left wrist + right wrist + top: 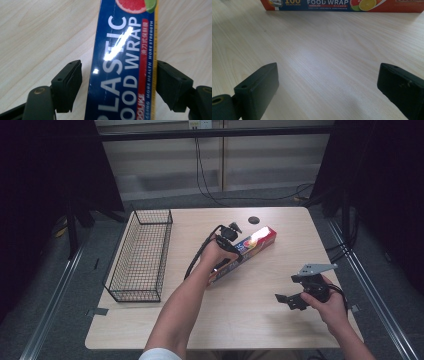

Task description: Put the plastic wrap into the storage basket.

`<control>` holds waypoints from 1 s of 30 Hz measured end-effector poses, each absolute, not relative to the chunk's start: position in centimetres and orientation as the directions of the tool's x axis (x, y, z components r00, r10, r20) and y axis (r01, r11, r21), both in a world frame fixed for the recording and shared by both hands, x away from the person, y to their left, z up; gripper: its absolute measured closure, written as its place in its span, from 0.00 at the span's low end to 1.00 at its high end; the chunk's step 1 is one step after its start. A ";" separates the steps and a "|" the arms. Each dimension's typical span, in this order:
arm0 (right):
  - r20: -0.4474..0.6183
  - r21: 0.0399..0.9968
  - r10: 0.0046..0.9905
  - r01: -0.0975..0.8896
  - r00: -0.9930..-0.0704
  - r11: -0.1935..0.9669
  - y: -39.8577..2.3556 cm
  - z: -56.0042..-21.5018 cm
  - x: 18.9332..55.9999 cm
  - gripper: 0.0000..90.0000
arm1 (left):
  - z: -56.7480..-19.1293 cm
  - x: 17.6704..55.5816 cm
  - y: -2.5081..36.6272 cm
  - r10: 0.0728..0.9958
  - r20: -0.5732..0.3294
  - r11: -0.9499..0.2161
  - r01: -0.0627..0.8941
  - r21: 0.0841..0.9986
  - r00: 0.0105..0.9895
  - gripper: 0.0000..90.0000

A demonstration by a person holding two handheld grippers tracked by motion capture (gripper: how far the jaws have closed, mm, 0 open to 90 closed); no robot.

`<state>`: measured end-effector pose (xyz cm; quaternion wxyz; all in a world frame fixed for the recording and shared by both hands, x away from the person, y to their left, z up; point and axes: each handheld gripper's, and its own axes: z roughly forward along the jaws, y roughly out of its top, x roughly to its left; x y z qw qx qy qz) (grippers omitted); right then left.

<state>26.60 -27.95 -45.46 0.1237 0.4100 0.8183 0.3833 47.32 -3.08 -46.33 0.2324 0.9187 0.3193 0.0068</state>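
The left gripper [118,85] is positioned over the plastic food wrap box [122,62], with one jaw on each long side of the box. In the left gripper view, a narrow gap of table is seen between one jaw and the blue face of the box, while the other jaw lies against or just beside the yellow edge; firm contact cannot be confirmed, so the box is taken as straddled, not clamped. The right gripper [328,87] is held with its jaws wide apart, and nothing is found between them except bare wooden table [317,50].

The box [243,252] is located flat on the table [250,320], near its middle, laid diagonally. The left gripper [227,242] is placed at the mid-length of the box. The right gripper [292,297] is held well apart, toward the near right corner. A black wire basket [142,255] is set along the left side of the table, well apart from the box.
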 end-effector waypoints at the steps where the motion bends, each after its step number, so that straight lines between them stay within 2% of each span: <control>1: 0.112 0.729 0.766 0.576 -0.633 0.370 -27.9 -45.5 26.6 0.04 | -46.5 47.4 -3.1 0.581 -0.140 -0.690 0.576 0.438 0.802 0.30; 2: 0.110 0.730 0.767 0.575 -0.633 0.370 -28.0 -45.5 26.6 0.04 | -46.5 47.5 -3.2 0.567 -0.144 -0.699 0.567 0.436 0.811 0.32; 3: 0.109 0.731 0.767 0.574 -0.632 0.369 -28.0 -45.4 26.5 0.04 | -46.6 47.4 -3.4 0.566 -0.147 -0.695 0.565 0.445 0.811 0.42; 5: 0.109 0.731 0.765 0.573 -0.634 0.371 -28.0 -45.4 26.5 0.04 | -46.3 47.2 -3.6 0.549 -0.115 -0.722 0.539 0.434 0.828 0.43; 9: 0.118 0.731 0.768 0.578 -0.629 0.361 -28.0 -45.4 26.5 0.04 | -45.9 46.9 -3.5 0.586 -0.123 -0.716 0.583 0.384 0.801 0.47; 14: 0.115 0.734 0.766 0.574 -0.632 0.363 -28.1 -45.3 26.5 0.04 | -44.9 46.5 -2.5 0.617 -0.124 -0.713 0.618 0.331 0.777 0.48; 18: 0.115 0.734 0.768 0.575 -0.630 0.361 -28.1 -45.3 26.6 0.04 | -44.3 46.2 -2.0 0.614 -0.094 -0.729 0.609 0.314 0.784 0.48; 30: 0.120 0.735 0.770 0.578 -0.627 0.356 -28.0 -45.2 26.6 0.04 | -44.0 45.5 -0.2 0.645 -0.094 -0.712 0.641 0.287 0.759 0.48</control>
